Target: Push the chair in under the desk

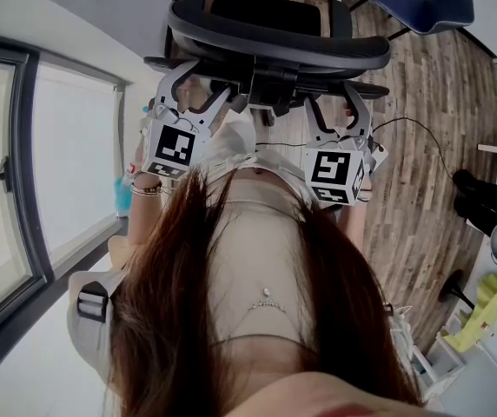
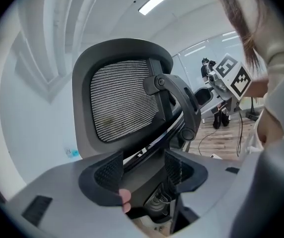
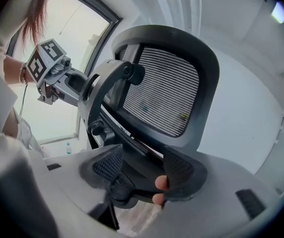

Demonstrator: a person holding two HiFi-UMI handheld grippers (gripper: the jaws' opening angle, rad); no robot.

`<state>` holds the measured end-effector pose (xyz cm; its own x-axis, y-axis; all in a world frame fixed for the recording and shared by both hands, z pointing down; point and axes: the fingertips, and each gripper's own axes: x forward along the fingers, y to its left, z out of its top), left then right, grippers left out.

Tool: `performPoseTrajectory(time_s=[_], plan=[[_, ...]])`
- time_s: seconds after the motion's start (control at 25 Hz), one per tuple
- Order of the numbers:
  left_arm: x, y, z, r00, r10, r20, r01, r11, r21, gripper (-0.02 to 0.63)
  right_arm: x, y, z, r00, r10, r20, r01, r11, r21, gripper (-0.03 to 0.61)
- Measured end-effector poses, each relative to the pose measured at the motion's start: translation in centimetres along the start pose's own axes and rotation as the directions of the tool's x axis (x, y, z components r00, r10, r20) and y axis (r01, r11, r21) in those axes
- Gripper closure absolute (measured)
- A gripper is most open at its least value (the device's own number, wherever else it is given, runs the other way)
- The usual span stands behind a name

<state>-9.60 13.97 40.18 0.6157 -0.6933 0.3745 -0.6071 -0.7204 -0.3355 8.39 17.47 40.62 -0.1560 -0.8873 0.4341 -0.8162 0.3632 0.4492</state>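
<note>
Left gripper [image 2: 143,170]: jaws spread wide, pads not pressed on anything; the dark lower frame of the office chair [image 2: 122,98] is seen in the gap between them, just below the mesh backrest. A fingertip [image 2: 124,198] of the person is visible by the left jaw's edge. Right gripper [image 3: 143,167]: jaws likewise held apart, the same chair frame lying between them unclamped, with two fingertips [image 3: 161,183] showing at the right jaw. In the head view both grippers [image 1: 195,89] [image 1: 335,115] are held side by side at the rear of the chair [image 1: 275,42], one on each side of its central back support. The chair stands directly before the person on a wood-plank floor [image 1: 422,172], backrest toward the person. A large window [image 1: 66,172] is noted at the left.
</note>
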Motion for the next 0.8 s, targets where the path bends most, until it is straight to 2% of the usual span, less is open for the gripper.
performPoseTrajectory(time_s=[0.52, 0.8], plan=[[0.4, 0.4, 0.0, 1.000, -0.009, 0.008, 0.009, 1.000, -0.020, 0.362, 1.1, 0.3, 0.2, 0.999, 0.042, 0.013, -0.042, 0.999, -0.002, 0.311], [0.4, 0.5, -0.1, 1.000, -0.009, 0.013, 0.009, 1.000, -0.024, 0.357, 1.1, 0.3, 0.0, 1.000, 0.027, 0.000, -0.027, 1.000, -0.002, 0.311]])
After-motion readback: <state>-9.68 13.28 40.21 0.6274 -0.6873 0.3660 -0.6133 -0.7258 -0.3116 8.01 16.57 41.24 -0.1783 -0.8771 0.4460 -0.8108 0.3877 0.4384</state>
